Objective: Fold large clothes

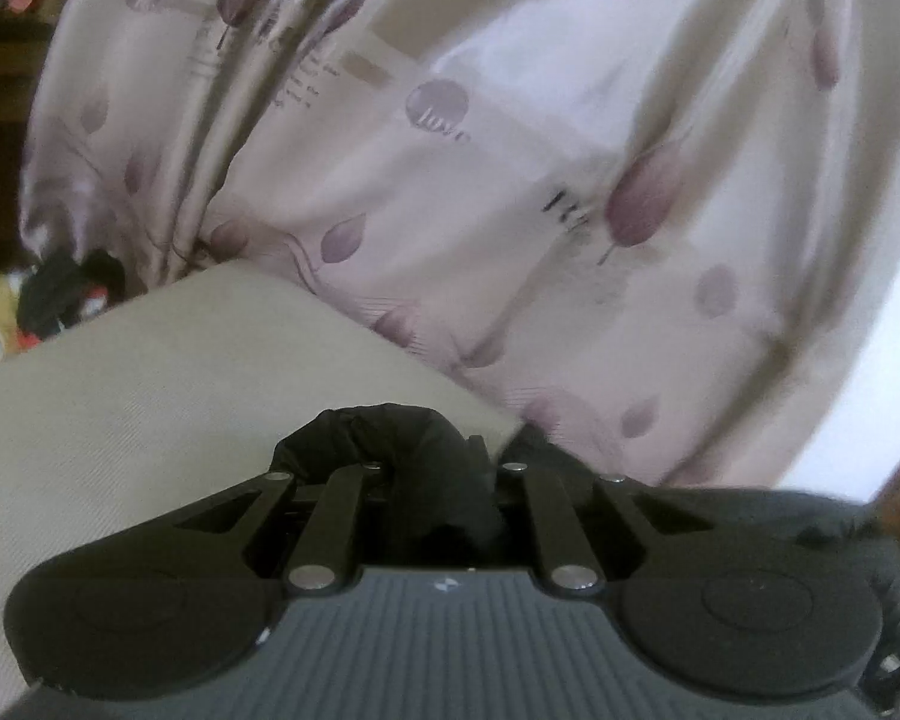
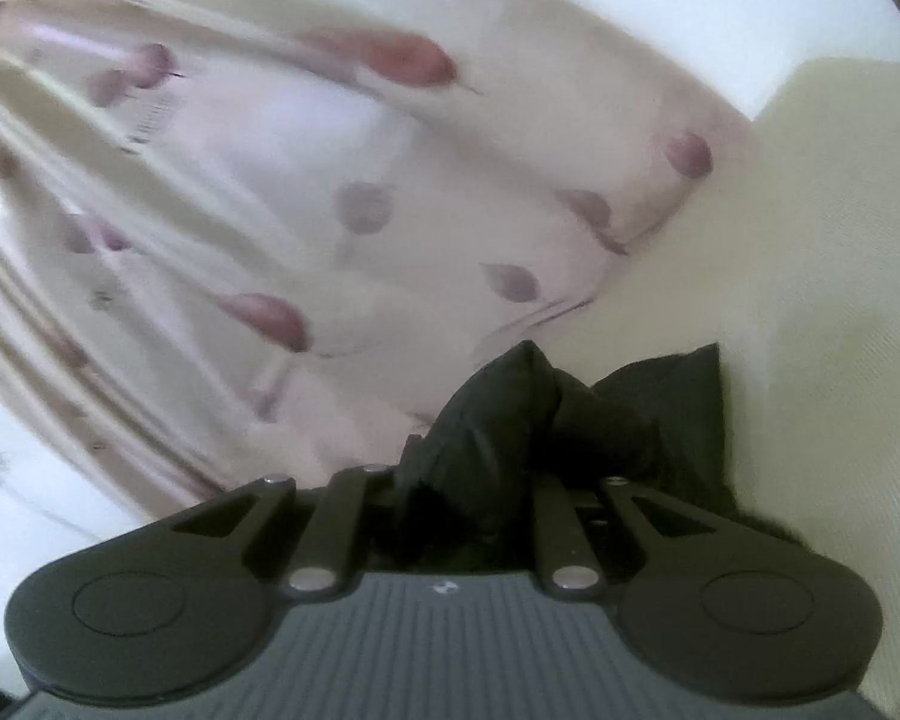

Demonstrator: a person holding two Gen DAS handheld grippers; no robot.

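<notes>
A black garment [image 1: 384, 450] is bunched up in a roll between the jaws of my left gripper [image 1: 432, 456], which is shut on it; the cloth hides the fingertips. More of the dark fabric trails off to the lower right [image 1: 750, 510]. In the right wrist view the black garment [image 2: 510, 414] rises in a crumpled peak from my right gripper [image 2: 480, 462], which is shut on it too. A flap of it [image 2: 684, 402] hangs out to the right. Both views are blurred.
A pale curtain [image 1: 450, 150] with purple leaf prints fills the background of both views [image 2: 330, 210]. A beige cloth surface [image 1: 120, 390] lies below and left of the left gripper, and right of the right gripper [image 2: 840, 300]. Soft toys [image 1: 30, 312] sit far left.
</notes>
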